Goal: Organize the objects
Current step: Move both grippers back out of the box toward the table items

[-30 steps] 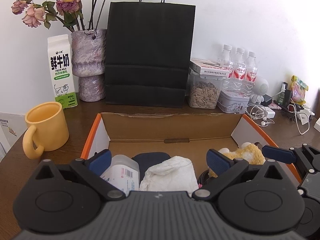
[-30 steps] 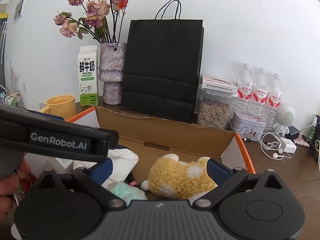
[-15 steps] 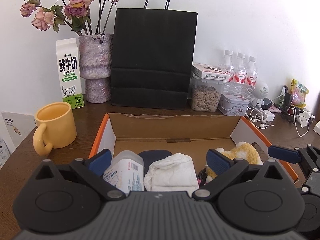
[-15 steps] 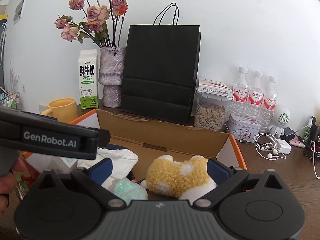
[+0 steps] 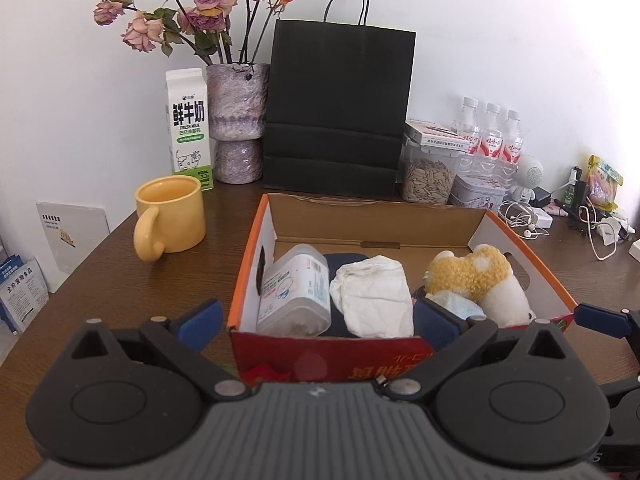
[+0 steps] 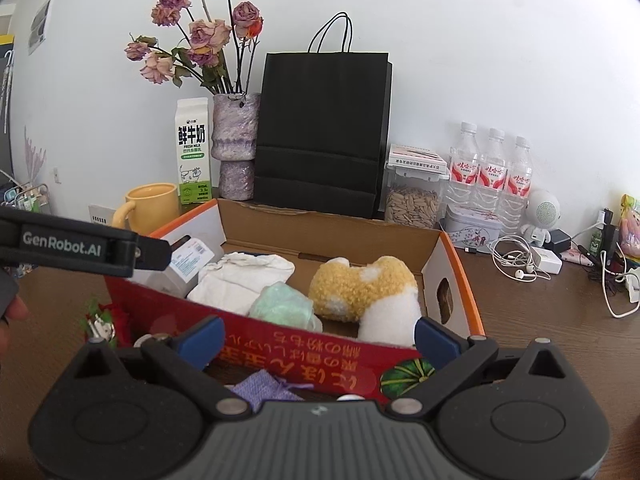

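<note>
Left gripper [image 5: 316, 322]: jaws spread wide, empty, just short of the box's near wall.
Right gripper [image 6: 318, 338]: jaws spread wide, empty, also at the near wall; a lilac pouch [image 6: 266, 390] lies between its fingers, on the table.
Red flower [image 6: 106, 318]: on the table, left of the right gripper.
Box [image 5: 332, 354]: open carton straight ahead of both grippers, red front, orange rims.
Box contents, from the left gripper: bottle [image 5: 296, 290] ahead-left, lying flat; white cloth [image 5: 374, 294] dead ahead; plush [image 5: 478, 278] ahead-right; pale packet [image 5: 454, 304] touching the plush.
Mug [image 5: 170, 218]: yellow, on the table left of the box.
Behind the box: milk carton [image 5: 188, 128], vase [image 5: 238, 120], black bag [image 5: 338, 112], water bottles [image 5: 492, 140].
</note>
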`<action>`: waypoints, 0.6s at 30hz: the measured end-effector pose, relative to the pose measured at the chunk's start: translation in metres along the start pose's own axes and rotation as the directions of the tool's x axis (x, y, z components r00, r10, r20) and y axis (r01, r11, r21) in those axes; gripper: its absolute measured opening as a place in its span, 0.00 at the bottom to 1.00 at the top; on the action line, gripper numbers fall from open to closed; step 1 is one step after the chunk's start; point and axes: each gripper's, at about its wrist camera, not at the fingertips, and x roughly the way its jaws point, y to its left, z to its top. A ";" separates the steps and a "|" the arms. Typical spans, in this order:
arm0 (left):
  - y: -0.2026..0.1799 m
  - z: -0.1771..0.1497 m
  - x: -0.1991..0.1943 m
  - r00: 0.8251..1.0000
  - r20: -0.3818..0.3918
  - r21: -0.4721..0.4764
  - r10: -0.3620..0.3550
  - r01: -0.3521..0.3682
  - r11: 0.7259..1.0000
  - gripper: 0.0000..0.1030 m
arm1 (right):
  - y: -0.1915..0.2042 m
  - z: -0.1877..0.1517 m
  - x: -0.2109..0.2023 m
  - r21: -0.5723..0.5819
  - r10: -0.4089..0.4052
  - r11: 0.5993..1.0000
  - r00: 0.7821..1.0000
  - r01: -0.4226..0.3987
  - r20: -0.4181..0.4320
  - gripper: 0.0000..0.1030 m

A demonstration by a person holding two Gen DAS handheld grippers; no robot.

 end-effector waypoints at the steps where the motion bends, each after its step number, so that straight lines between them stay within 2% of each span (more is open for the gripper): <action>1: 0.002 -0.002 -0.005 1.000 -0.001 0.000 0.007 -0.007 1.000 1.00 | 0.000 -0.003 -0.006 0.001 0.000 1.000 1.000 0.000 -0.002 0.99; 10: 0.018 -0.033 -0.038 0.998 -0.047 -0.002 0.052 -0.053 0.999 1.00 | 0.001 -0.029 -0.050 0.014 -0.002 1.000 1.000 0.002 -0.016 0.99; 18: 0.032 -0.062 -0.052 0.993 -0.094 -0.009 0.078 -0.079 0.997 1.00 | -0.002 -0.049 -0.072 0.018 -0.011 1.000 0.999 0.012 -0.041 0.99</action>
